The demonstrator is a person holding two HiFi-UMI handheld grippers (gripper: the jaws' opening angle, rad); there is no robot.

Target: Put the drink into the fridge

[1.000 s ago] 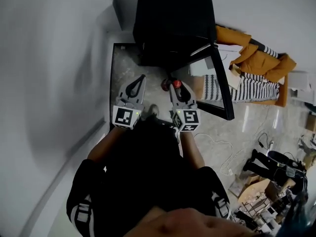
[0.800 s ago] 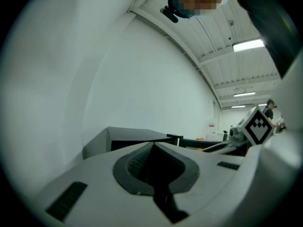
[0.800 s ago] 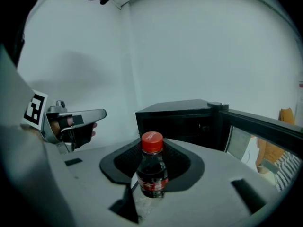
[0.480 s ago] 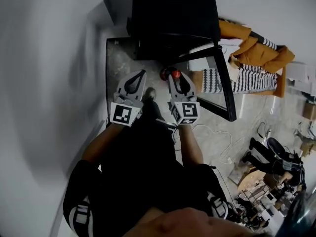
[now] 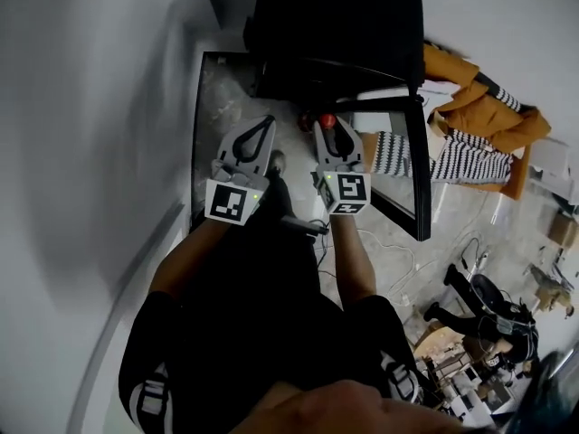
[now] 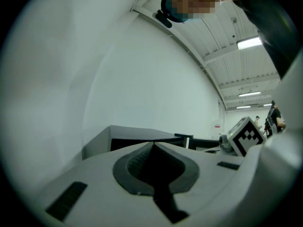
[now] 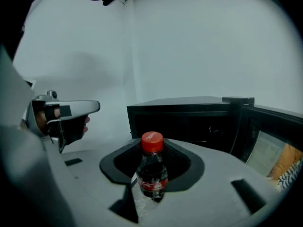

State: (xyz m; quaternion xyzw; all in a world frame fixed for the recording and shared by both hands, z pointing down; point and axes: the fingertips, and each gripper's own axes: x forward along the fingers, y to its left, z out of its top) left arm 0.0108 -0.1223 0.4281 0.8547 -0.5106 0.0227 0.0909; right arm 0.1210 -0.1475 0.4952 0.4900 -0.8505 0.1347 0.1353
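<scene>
My right gripper (image 5: 327, 132) is shut on a small dark cola bottle (image 5: 327, 122) with a red cap. In the right gripper view the bottle (image 7: 152, 169) stands upright between the jaws of the right gripper (image 7: 152, 186). Just beyond it is a low black fridge (image 5: 333, 34), its glass door (image 5: 414, 165) swung open to the right. The same fridge (image 7: 187, 119) and door (image 7: 267, 129) fill the background of that view. Beside the right one, my left gripper (image 5: 259, 127) is shut with nothing in it. In its own view the left gripper (image 6: 152, 144) points at the fridge (image 6: 137, 137).
A white wall (image 5: 90, 152) runs along the left, close to the fridge. Orange and striped cloths (image 5: 475, 120) lie on a low seat right of the door. A white cable (image 5: 398, 260) trails on the stone floor, and clutter (image 5: 479, 351) sits at the lower right.
Both grippers have moved closer to the fridge and a little lower. The bottle stays in the right gripper's grip. The left gripper stays shut.
</scene>
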